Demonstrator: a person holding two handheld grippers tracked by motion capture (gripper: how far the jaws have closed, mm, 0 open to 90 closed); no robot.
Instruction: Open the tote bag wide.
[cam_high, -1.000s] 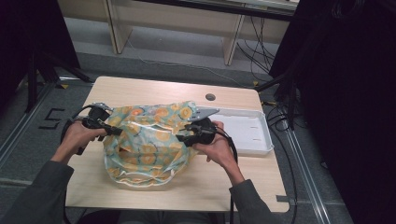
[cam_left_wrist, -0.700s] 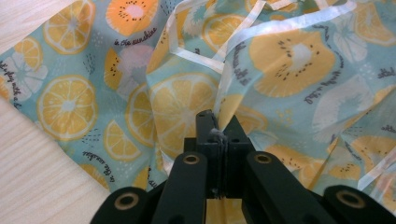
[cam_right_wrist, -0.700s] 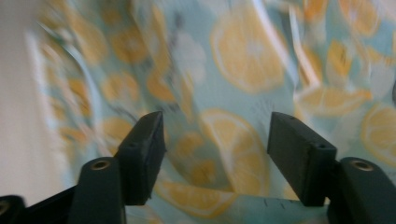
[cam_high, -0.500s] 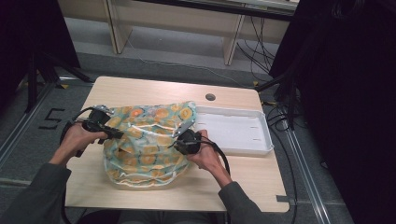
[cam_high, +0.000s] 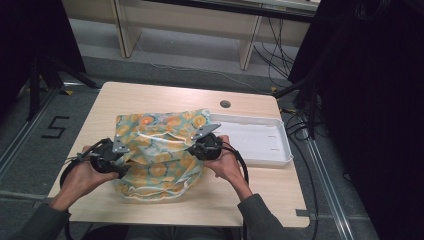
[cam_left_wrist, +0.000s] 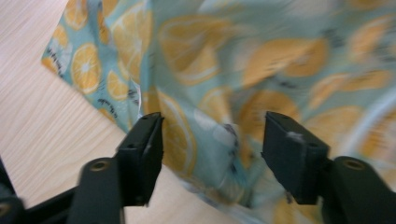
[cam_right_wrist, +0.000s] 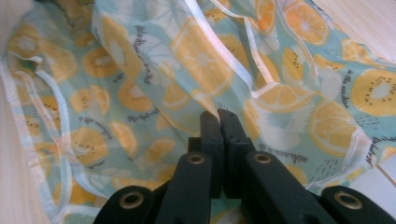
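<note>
Teal cloth (cam_high: 157, 150) printed with orange slices lies crumpled on the middle of the wooden table (cam_high: 150, 95) in the high view, its right edge just beside a white tray (cam_high: 260, 137). The left gripper (cam_high: 120, 155) sits at the cloth's left edge, the right gripper (cam_high: 197, 145) at its right edge near the tray, each in a hand.

From the left gripper view, the left gripper (cam_left_wrist: 212, 149) has its jaws apart, having just been opening; the blurred cloth (cam_left_wrist: 261, 70) lies between and beyond them, and the pads do not press it. Bare table (cam_left_wrist: 42, 121) shows at the left.

From the right gripper view, the right gripper (cam_right_wrist: 218, 119) is clenched, jaws together, pinching a fold of the cloth (cam_right_wrist: 140, 79) at their tips. White piping runs across the fabric.
</note>
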